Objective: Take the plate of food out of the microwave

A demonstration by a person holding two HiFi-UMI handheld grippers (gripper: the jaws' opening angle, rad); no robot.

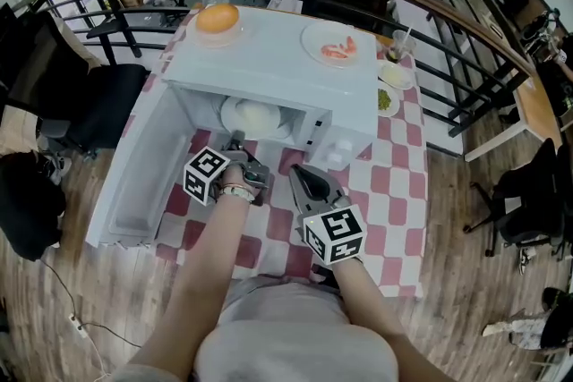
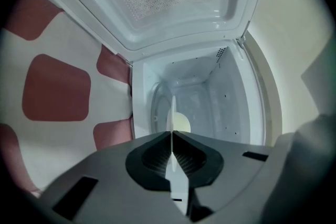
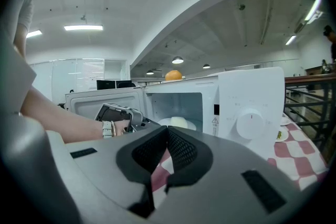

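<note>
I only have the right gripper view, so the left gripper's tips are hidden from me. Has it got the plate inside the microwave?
Observer: Yes. The left gripper view shows the left gripper with its jaws shut on the rim of the white plate, seen edge-on.
Operator: Is the plate out?
Observer: No. It reaches back into the microwave cavity, with pale yellow food on it inside.
Operator: Anything on the roof that I can't see?
Observer: The head view shows a second plate up there, with pink food on it.
</note>
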